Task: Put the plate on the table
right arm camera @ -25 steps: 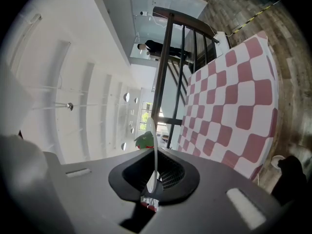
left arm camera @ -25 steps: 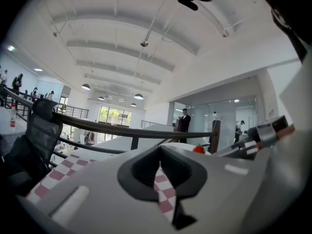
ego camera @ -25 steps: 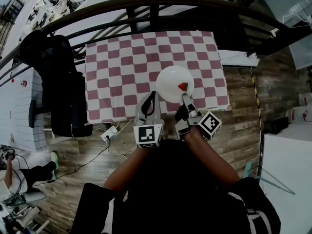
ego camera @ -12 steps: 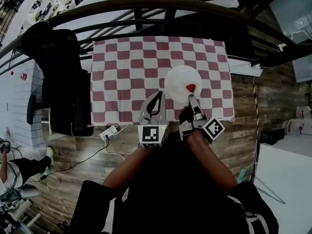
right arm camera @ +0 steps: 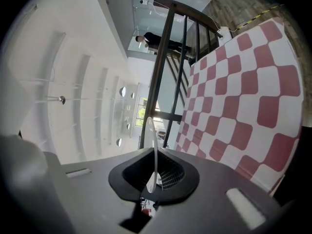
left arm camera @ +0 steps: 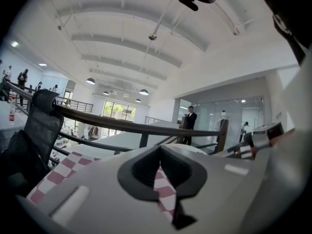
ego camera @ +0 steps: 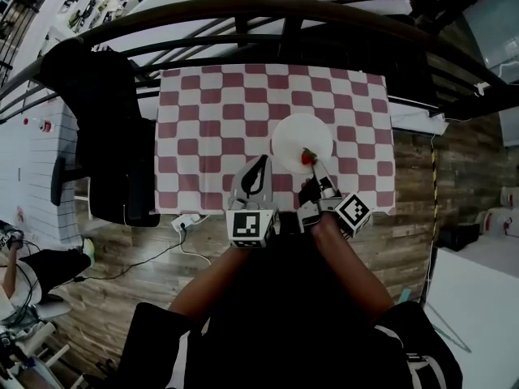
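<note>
Checked cloth table (ego camera: 195, 120), red and white squares, out in front of both grippers, and plank wood floor (ego camera: 405, 233) below them. A dark curved railing (ego camera: 243, 10) sweeps round past the far edge of the table. Off to the left of the left gripper, a black office chair (ego camera: 105, 136) with dark cloth draped over it. Down on the floor, just left of that gripper, there's a white power strip (ego camera: 186, 221) with cables trailing away. The left gripper view opens up the hall: arched white ceiling, hanging lamps (left arm camera: 144, 91), and a person in dark clothes (left arm camera: 189, 120) standing beyond the rail.

Now the plate (ego camera: 296, 136): white, round, straight ahead of the right gripper (ego camera: 313, 165) and over the right half of the cloth. The jaws are clamped on its near rim, and its own view shows the rim edge-on between them. There's a small red spot (ego camera: 307, 157) right at the grip. I can't tell what it is, or whether the plate is touching the cloth.

The left gripper (ego camera: 259, 162), just left of the plate, has its tips together with nothing between them.

Each gripper's cube (ego camera: 250, 226) shows black-and-white square markers.
</note>
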Action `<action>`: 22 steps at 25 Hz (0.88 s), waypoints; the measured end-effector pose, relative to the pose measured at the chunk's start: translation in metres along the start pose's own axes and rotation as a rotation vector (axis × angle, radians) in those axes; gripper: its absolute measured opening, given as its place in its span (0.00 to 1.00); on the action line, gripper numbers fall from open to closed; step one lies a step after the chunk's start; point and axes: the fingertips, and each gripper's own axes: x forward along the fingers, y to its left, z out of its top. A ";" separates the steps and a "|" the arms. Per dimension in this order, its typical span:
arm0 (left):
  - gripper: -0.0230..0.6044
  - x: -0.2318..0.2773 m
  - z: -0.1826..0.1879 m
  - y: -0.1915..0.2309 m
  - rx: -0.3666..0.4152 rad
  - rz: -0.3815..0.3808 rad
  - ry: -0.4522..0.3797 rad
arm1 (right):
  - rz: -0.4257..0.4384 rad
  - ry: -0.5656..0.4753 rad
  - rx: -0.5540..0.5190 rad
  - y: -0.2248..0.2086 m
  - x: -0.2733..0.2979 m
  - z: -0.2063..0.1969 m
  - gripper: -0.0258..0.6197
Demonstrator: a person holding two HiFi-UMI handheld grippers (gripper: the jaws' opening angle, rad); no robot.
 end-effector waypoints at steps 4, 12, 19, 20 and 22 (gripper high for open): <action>0.05 0.024 0.003 0.006 0.032 0.024 0.014 | -0.024 0.052 -0.016 -0.004 0.023 0.010 0.05; 0.05 0.074 -0.006 0.009 0.044 0.047 0.060 | -0.019 0.145 -0.030 -0.018 0.059 0.029 0.05; 0.05 0.112 -0.017 0.002 0.048 0.041 0.105 | -0.007 0.175 -0.012 -0.043 0.086 0.049 0.05; 0.05 0.116 -0.017 0.001 0.052 0.041 0.107 | 0.002 0.180 -0.008 -0.046 0.090 0.052 0.05; 0.05 0.120 -0.019 -0.001 0.041 0.047 0.112 | 0.012 0.192 -0.010 -0.052 0.094 0.055 0.05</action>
